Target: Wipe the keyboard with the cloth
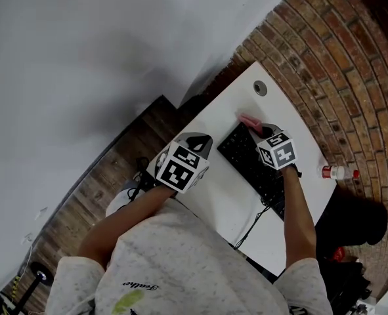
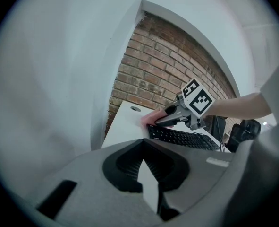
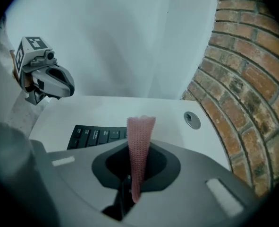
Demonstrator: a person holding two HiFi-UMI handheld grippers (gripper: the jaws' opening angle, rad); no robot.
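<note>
Okay, so the white rectangular worktop (image 1: 282,110) is taking up most of the scene, and the long black plastic keyboard (image 1: 253,169) is lying diagonally across it. The left hand-held gripper (image 1: 199,138) is hovering off the keyboard's left side, apart from it, with its jaws pulled together and nothing between them. The right hand-held gripper (image 2: 162,121) is hanging over the keyboard's far end. Its jaws are clamping the pink knitted cloth (image 3: 140,145), which is sticking out in front as a narrow folded strip. I'm not managing to tell whether the cloth is actually touching the keys. A little round grey cable grommet (image 1: 260,88) is sitting just beyond it.

Handling-wise, I'm guessing the cloth is light, soft and floppy, so it's going to be bunching and dragging rather than gliding, and the knit is probably catching on key edges. Pinching it mid-fold like this is looking sensible. The keyboard is looking light and stiff, so I'm expecting it to be skating around unless the free gripper is pinning its near edge.
</note>
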